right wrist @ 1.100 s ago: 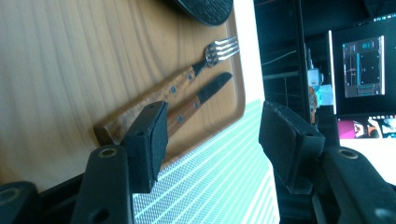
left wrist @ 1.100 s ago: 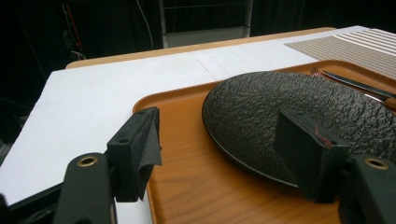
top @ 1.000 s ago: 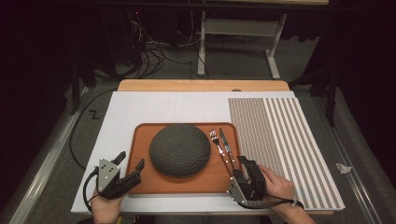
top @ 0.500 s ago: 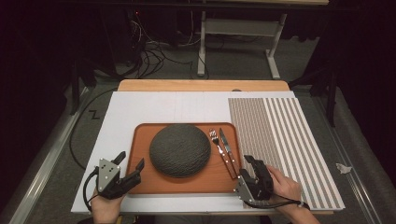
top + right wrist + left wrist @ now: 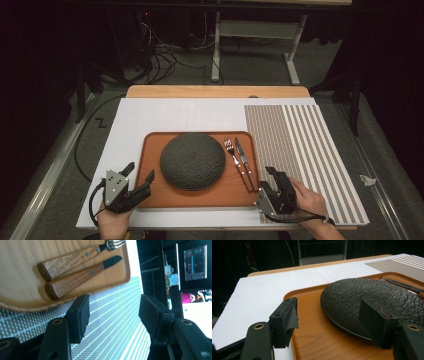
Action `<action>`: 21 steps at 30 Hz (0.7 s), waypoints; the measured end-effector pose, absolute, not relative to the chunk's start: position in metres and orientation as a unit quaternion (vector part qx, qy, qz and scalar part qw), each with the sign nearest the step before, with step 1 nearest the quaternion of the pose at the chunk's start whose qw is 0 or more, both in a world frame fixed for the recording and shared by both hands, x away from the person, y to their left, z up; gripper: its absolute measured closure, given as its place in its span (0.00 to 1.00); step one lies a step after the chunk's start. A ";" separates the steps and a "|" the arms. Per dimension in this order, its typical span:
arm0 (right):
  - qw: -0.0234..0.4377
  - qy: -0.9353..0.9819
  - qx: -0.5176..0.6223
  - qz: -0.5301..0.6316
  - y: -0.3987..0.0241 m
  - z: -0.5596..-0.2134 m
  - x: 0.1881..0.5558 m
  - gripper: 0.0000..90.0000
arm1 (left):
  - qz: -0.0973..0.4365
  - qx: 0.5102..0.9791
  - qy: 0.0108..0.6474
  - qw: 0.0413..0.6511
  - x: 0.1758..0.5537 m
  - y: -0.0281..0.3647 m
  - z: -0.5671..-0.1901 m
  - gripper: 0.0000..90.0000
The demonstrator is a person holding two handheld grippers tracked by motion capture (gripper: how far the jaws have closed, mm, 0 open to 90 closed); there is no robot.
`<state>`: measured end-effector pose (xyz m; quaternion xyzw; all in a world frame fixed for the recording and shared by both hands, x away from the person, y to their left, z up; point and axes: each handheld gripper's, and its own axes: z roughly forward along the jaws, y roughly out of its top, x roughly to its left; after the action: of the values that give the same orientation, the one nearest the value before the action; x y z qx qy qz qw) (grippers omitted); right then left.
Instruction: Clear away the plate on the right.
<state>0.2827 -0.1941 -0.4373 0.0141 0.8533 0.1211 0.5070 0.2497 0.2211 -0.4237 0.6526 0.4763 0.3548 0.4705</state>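
An orange-brown tray (image 5: 155, 150) lies on the white board, with a dark, rough-surfaced round plate (image 5: 192, 160) in its middle. On the tray to the plate's right, a wooden-handled fork (image 5: 236, 162) and knife (image 5: 245, 162) lie side by side. My left gripper (image 5: 140, 172) is open at the tray's near left corner, its jaws framing the plate (image 5: 374, 295) over the tray (image 5: 312, 325). My right gripper (image 5: 267, 181) is open and turned on its side just off the tray's near right corner, over the striped mat (image 5: 112, 340). The fork (image 5: 67, 261) and knife (image 5: 75, 281) handles lie just beyond its empty jaws.
A brown-and-white striped mat (image 5: 300, 145) covers the right part of the white board (image 5: 150, 115). A wooden table edge (image 5: 215, 91) runs along the back. Beyond it are cables and a metal stand (image 5: 250, 30) on the floor. A lit screen (image 5: 195, 262) stands far off.
My right gripper has shifted a little to the right, off the cutlery handles and onto the striped mat. The left gripper, tray, plate and cutlery have stayed put.
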 end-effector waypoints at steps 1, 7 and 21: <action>0.508 0.853 0.017 0.123 -0.195 -0.437 0.283 0.49 | 0.355 0.652 0.477 0.471 0.250 0.221 -0.424 0.35; 0.507 0.853 0.026 0.121 -0.202 -0.438 0.283 0.49 | 0.354 0.652 0.477 0.471 0.250 0.221 -0.424 0.35; 0.504 0.854 0.046 0.119 -0.217 -0.439 0.283 0.48 | 0.355 0.652 0.477 0.471 0.250 0.221 -0.424 0.35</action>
<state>0.2826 -0.2170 -0.4387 0.0456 0.8544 0.1193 0.5036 0.2499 0.2208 -0.4239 0.6520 0.4767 0.3549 0.4708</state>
